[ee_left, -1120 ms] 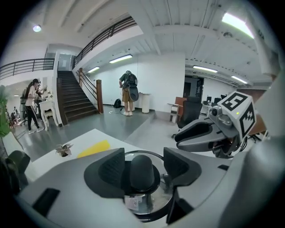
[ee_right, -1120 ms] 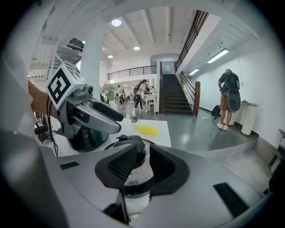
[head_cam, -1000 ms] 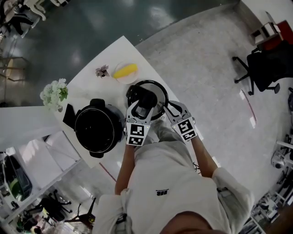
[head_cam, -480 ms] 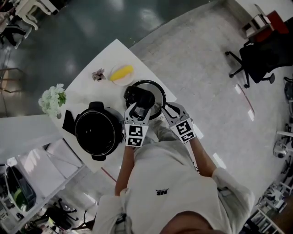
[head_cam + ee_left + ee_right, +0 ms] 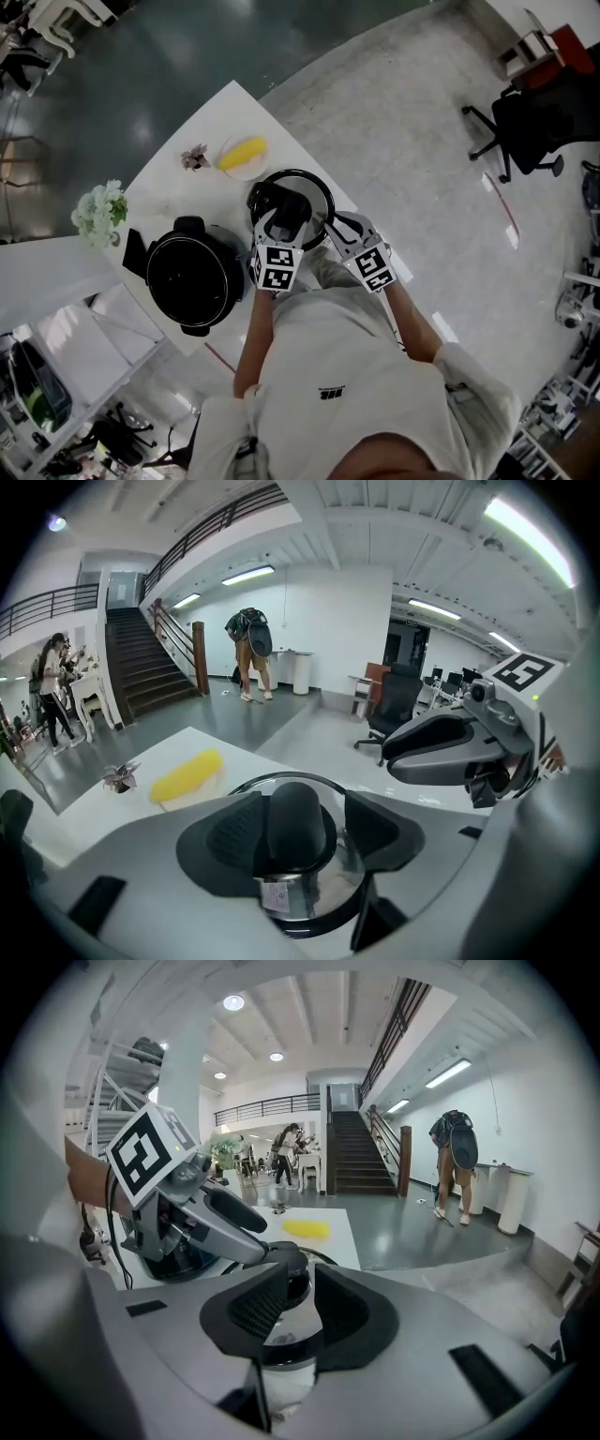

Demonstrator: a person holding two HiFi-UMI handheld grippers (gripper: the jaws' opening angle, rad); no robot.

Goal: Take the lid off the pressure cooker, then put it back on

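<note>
The left gripper [image 5: 284, 214] reaches down over the lid [image 5: 316, 190], its jaws partly open on either side of the black knob [image 5: 297, 813]. They have just been opening. The knob stands between them without being squeezed. In the left gripper view, one pad [image 5: 232, 829] lies close against the knob's side. The other pad [image 5: 380, 825] stands clear of it, with a strip of glass showing in the gap. Whether the near pad actually touches the knob is hard to say.

The right gripper [image 5: 298, 1312] holds nothing. Its jaws stand a narrow gap apart just above the lid's right rim, and glass and the knob show through the gap.

The lid seems to rest flat on the white table [image 5: 169, 187] by its right edge, between the plate [image 5: 246, 167] with a yellow piece [image 5: 242, 150] at the far corner and the near edge. The open pressure cooker [image 5: 194, 275] stands uncovered just beside the lid, toward the table's left edge and apart from both grippers.

A small white label [image 5: 277, 893] sits on the glass below the knob, its print too small to read. Each gripper's cube [image 5: 275, 267] bears black-and-white square markers, with no words on them.
</note>
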